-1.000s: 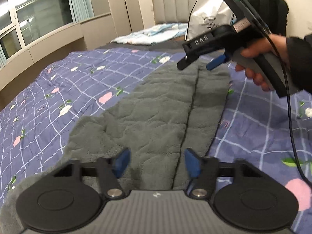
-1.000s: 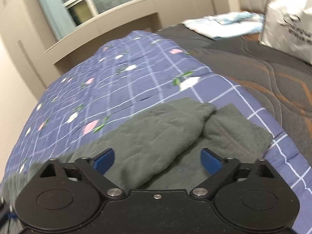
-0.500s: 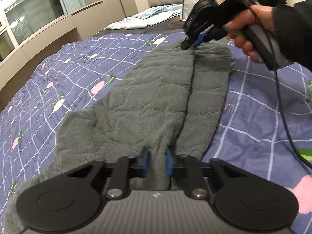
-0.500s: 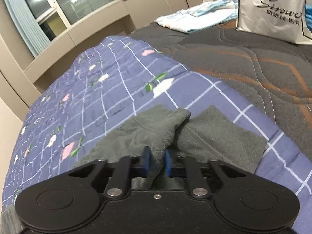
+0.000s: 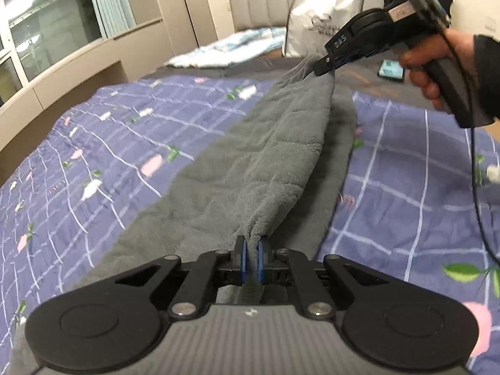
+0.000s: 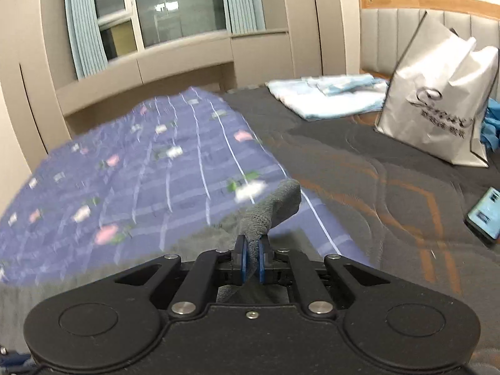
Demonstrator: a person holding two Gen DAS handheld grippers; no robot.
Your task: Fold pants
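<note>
Pants [image 5: 250,168]: grey fleece, lying lengthwise on the purple checked quilt [image 5: 103,156] of the bed; long axis runs from the left wrist camera's near edge away toward the headboard [image 5: 259,0]; one leg's inner edge is lifted into a ridge strung between the two grippers, the other leg lies flat on the quilt just to its right.

Left gripper [image 5: 252,261]: blue pads clenched on a pinch of the pants at the near end of the ridge; fabric bunches out just ahead of the pads.

Right gripper [image 6: 252,261]: clamped on the far cuff end, which curls up and forward past the pads; seen from the left wrist view it is held above the bed in the person's right hand [image 5: 431,62], the cloth hanging taut from its tip.

Quilt: covers the near part of the bed; its far edge ends short of the headboard, leaving dark grey mattress cover [image 6: 375,162] bare beyond; the quilt is blurred in the right wrist view.

White shopping bag [image 6: 437,100]: upright on the mattress cover near the headboard, beyond the cuff.

Folded pale blue bedding [image 6: 328,93]: beside the bag, toward the window side.

Phone [image 6: 484,212]: probably a phone, teal-faced, flat on the mattress cover near the bed's right edge.

Cable [image 5: 478,193]: trails from the right gripper's handle down over the quilt.
</note>
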